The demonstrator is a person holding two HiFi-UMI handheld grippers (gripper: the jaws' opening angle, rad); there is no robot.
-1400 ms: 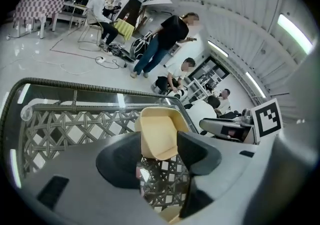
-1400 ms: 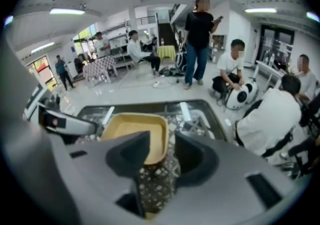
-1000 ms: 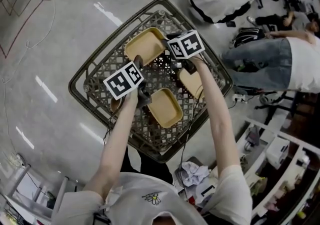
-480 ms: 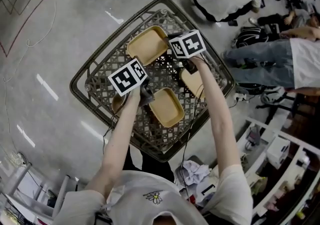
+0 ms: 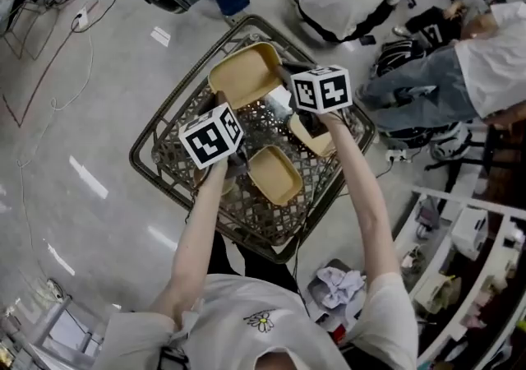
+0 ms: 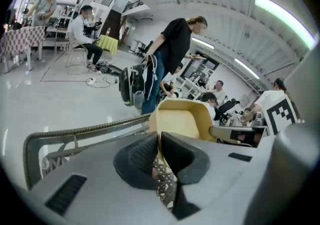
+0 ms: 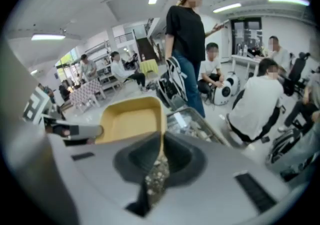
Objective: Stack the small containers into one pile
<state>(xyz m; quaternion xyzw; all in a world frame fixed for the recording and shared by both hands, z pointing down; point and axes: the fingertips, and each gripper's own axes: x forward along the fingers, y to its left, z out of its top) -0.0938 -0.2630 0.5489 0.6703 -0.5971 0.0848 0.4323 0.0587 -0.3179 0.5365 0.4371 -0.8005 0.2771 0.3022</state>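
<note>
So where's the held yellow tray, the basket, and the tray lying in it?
held yellow tray [image 5: 244,74], head view, inner floor.
basket [image 5: 168,117], head view, left rim.
lying tray [image 5: 275,175], head view, inner floor.

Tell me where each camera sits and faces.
Head view: on the person's head, looking steeply down at the basket; both forearms show.
Left gripper view: on the left claw, looking along its jaws, just closed onto the rim of the yellow container.
Right gripper view: on the right claw, jaws likewise just closed onto the opposite rim.
Both gripper views share that container.
</note>
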